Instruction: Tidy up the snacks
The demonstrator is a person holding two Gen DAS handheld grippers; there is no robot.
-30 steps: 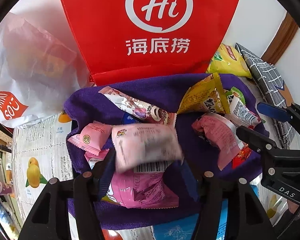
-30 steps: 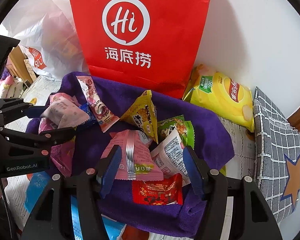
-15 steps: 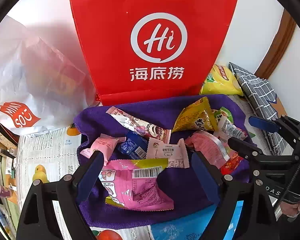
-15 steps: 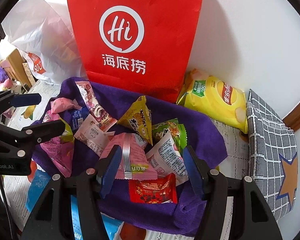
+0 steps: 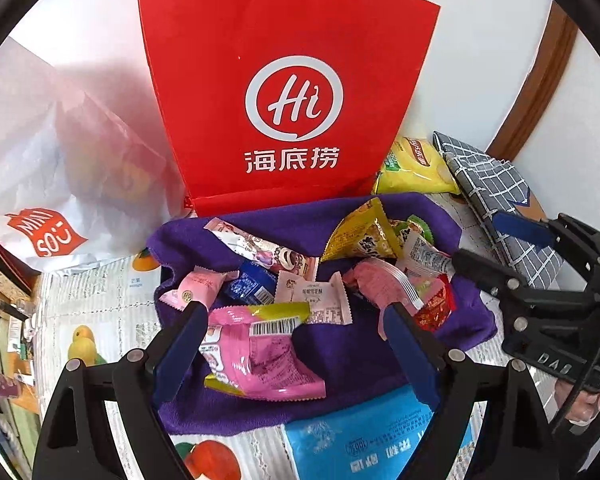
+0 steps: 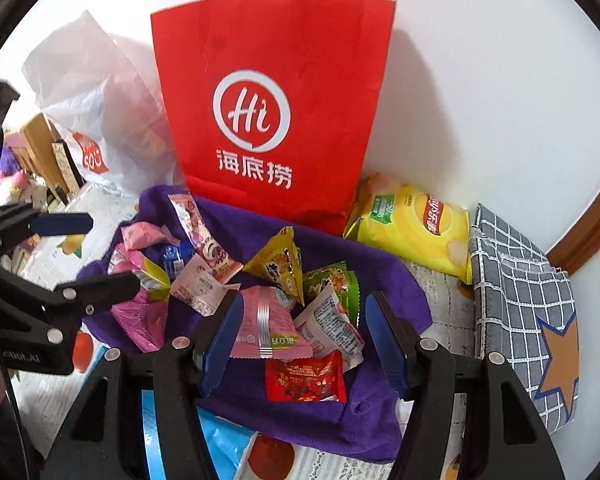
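Observation:
Several snack packets lie on a purple cloth [image 5: 332,384] [image 6: 340,420]. A large pink packet with a barcode [image 5: 260,348] lies nearest my left gripper [image 5: 296,320], which is open and empty above it. A small white-pink packet [image 5: 320,300] lies just beyond. My right gripper [image 6: 300,320] is open and empty over a pink packet [image 6: 268,328], a white packet [image 6: 332,324] and a red packet [image 6: 304,376]. A yellow triangular packet [image 6: 280,264] sits in the middle of the cloth.
A tall red paper bag [image 5: 288,112] [image 6: 276,104] stands behind the cloth against the white wall. A white plastic bag [image 5: 60,160] is at the left, a yellow chip bag [image 6: 416,228] and a grey checked cloth [image 6: 524,312] at the right. A blue packet [image 5: 364,436] lies in front.
My left gripper opened and dropped the small white-pink packet onto the cloth. Both grippers have pulled back and up, so more of the red bag shows.

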